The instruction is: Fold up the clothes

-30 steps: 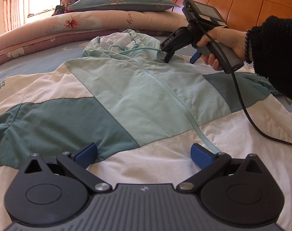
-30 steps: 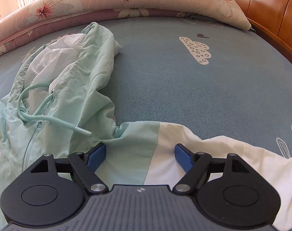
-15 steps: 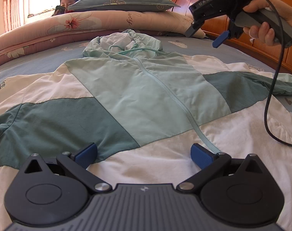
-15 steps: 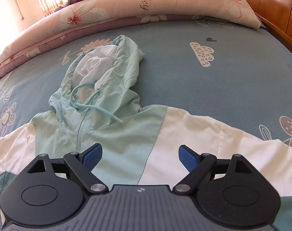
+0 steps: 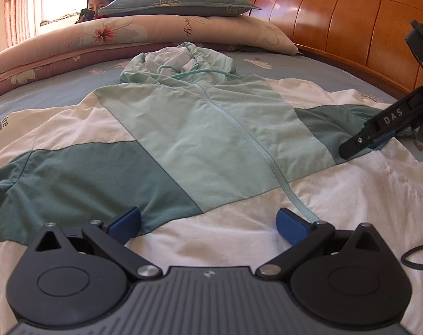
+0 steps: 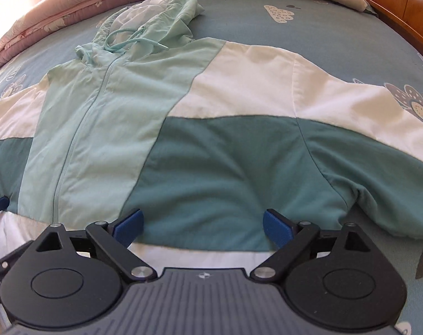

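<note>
A hooded zip jacket [image 5: 211, 139] in mint, dark teal and white lies spread face up on the bed, hood [image 5: 183, 61] toward the pillows. My left gripper [image 5: 208, 224] hovers open over its white lower panel, nothing between the blue pads. In the right wrist view the jacket [image 6: 211, 153] fills the frame. My right gripper [image 6: 203, 224] hangs over the dark teal band near the right sleeve [image 6: 378, 153], its jaws still opening and empty. From the left wrist view the right gripper [image 5: 364, 142] shows at the right edge above that sleeve.
Rolled floral quilts [image 5: 113, 36] and a pillow [image 5: 183, 1] lie behind the hood. A wooden headboard [image 5: 336, 22] runs along the right. A person [image 5: 99, 0] sits beyond the quilts by the window. A black cable [image 5: 417, 256] trails on the jacket's right.
My right gripper left the collar area, swung up and out to the right, and now hangs over the jacket's right sleeve side. The left gripper and the jacket stayed put.
</note>
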Tool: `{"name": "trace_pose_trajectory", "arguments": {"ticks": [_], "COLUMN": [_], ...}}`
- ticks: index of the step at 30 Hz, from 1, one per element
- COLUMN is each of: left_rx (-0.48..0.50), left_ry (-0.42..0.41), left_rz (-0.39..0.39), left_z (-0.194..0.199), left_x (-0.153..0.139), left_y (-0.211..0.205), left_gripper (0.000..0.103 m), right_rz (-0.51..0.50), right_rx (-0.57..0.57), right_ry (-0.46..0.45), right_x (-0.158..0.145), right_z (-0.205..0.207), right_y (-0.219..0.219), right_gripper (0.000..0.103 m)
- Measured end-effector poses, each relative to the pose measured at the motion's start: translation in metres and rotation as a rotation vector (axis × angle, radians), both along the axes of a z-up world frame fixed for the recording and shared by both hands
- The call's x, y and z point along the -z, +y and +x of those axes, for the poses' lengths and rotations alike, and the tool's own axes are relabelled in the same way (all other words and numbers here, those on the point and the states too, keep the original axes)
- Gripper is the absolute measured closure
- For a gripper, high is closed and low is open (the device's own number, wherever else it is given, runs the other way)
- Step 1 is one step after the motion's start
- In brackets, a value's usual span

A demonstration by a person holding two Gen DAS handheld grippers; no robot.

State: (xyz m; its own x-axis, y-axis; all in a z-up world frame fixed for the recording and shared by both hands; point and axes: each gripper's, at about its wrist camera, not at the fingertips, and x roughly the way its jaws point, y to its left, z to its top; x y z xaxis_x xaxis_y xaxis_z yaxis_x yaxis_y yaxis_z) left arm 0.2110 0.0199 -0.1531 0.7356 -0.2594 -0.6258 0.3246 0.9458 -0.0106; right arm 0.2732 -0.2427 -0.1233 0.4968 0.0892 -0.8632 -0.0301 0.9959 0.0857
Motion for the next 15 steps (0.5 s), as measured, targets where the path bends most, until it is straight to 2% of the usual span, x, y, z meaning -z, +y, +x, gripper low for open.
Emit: {"name": "trace_pose_trajectory", "arguments": {"ticks": [5, 8, 11, 13, 15], "left_rx": [-0.002, -0.005, -0.006, -0.008, -0.022], "left_ry": [0.002, 0.005, 0.01, 0.019, 0.019], "left_rz": [0.005, 0.006, 0.008, 0.015, 0.016], "left_z": [0.0, 0.0, 0.0, 0.0, -0.002], "left_x": [-0.001, -0.001, -0.002, -0.004, -0.007], "left_y": [-0.001, -0.001, -0.001, 0.0, 0.001], "left_gripper": [0.001, 0.001, 0.001, 0.001, 0.001], "right_rz": [-0.022, -0.022, -0.047, -0.013, 0.073], "right_rx": [0.043, 0.064, 0.072, 0.082, 0.09], "right_ry": [0.112, 0.137, 0.121, 0.044, -0.019], "right_x": [0.003, 0.002, -0.005, -0.016, -0.021], "right_z": [-0.059, -0.09, -0.115, -0.131, -0.144], "right_y": [-0.002, 0.002, 0.014, 0.023, 0.03], "right_gripper": [0.004, 0.002, 0.003, 0.004, 0.004]}}
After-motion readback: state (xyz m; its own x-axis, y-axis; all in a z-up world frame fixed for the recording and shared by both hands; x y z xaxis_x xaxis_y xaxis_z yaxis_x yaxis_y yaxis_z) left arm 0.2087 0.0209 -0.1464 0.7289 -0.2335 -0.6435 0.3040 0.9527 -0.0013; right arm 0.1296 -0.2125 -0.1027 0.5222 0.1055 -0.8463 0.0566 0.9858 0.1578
